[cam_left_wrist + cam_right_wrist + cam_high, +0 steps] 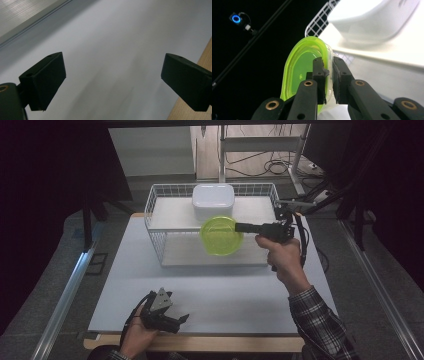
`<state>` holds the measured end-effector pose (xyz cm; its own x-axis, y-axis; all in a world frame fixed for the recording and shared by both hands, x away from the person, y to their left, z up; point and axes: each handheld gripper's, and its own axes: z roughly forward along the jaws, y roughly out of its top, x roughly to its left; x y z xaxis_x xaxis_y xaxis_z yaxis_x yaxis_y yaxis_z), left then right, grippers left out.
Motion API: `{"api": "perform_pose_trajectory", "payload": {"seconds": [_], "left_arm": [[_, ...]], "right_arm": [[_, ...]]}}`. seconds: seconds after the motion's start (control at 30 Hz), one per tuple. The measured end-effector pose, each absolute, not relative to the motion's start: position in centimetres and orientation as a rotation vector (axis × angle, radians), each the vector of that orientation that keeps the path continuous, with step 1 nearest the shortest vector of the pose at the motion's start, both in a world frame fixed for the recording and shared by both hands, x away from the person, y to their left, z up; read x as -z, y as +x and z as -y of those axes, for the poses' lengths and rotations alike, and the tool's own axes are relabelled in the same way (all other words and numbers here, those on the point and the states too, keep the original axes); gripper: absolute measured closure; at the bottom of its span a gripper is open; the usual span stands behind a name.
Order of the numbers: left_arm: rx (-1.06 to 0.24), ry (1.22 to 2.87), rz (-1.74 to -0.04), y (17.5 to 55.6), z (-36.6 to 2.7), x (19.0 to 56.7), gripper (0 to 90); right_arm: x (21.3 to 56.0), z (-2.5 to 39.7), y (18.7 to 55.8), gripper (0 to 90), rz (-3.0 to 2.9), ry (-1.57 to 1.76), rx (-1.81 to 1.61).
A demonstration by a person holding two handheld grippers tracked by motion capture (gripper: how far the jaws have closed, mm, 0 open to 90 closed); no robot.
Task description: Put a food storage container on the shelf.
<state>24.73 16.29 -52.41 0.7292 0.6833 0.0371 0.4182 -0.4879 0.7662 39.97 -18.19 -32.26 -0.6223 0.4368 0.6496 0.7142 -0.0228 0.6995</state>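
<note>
My right gripper (238, 226) is shut on the rim of a translucent green lid (220, 236), held up in front of a white wire rack (159, 227). In the right gripper view the green lid (303, 70) stands on edge, its rim clamped where the right gripper (328, 75) has its black fingers closed. A white container (214, 202) sits upside down on the rack's upper shelf, just behind the lid, and appears as the white container (372, 20) at the top right. My left gripper (181, 320) rests low near the table's front edge, open, with nothing between its jaws (113, 82).
A pale grey mat (210, 290) covers the wooden table (200, 342), whose edge shows at the front. The rack stands at the mat's far side. Dark curtains and metal rails flank the table; cables lie on the floor beyond.
</note>
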Motion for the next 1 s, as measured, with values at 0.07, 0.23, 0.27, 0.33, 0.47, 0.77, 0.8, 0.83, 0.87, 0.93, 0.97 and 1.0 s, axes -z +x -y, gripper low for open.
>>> {"api": "perform_pose_trajectory", "payload": {"seconds": [0.07,0.23,0.27,0.33,0.47,0.77,0.8,0.83,0.87,0.93,0.97,1.0], "left_arm": [[-0.437,2.149,-0.83,24.7,-16.3,52.4,5.3],[-0.434,2.15,-0.832,24.7,-16.3,52.4,5.3],[-0.431,2.148,-0.832,24.7,-16.3,52.4,5.4],[-0.43,2.148,-0.832,24.7,-16.3,52.4,5.4],[-0.431,2.15,-0.829,24.7,-16.4,52.4,5.4],[-0.428,2.14,-0.833,24.7,-16.5,52.3,5.5],[-0.428,2.14,-0.832,24.7,-16.5,52.3,5.5],[-0.427,2.141,-0.831,24.7,-16.5,52.3,5.5],[-0.427,2.141,-0.831,24.7,-16.5,52.3,5.5],[-0.426,2.141,-0.828,24.7,-16.5,52.3,5.5],[-0.426,2.141,-0.828,24.7,-16.5,52.3,5.5],[-0.425,2.141,-0.827,24.7,-16.5,52.3,5.4]], "right_arm": [[31.0,18.1,40.6,81.8,2.007,-1.234,1.724],[29.4,17.9,41.5,81.8,2.006,-1.26,1.758],[28.5,17.7,41.9,81.8,2.007,-1.272,1.776],[27.8,17.5,42.4,81.8,2.004,-1.29,1.789],[26.8,17.0,43.2,81.7,1.999,-1.326,1.812],[25.5,14.6,46.2,81.6,1.934,-1.473,1.851],[25.4,14.4,46.4,81.6,1.932,-1.487,1.852],[25.4,14.2,46.7,81.6,1.929,-1.508,1.854],[25.4,14.0,47.0,81.6,1.927,-1.529,1.851],[25.4,13.7,47.5,81.6,1.926,-1.561,1.848],[25.4,13.5,47.7,81.6,1.921,-1.577,1.843],[25.5,13.4,47.9,81.5,1.921,-1.589,1.841]]}}
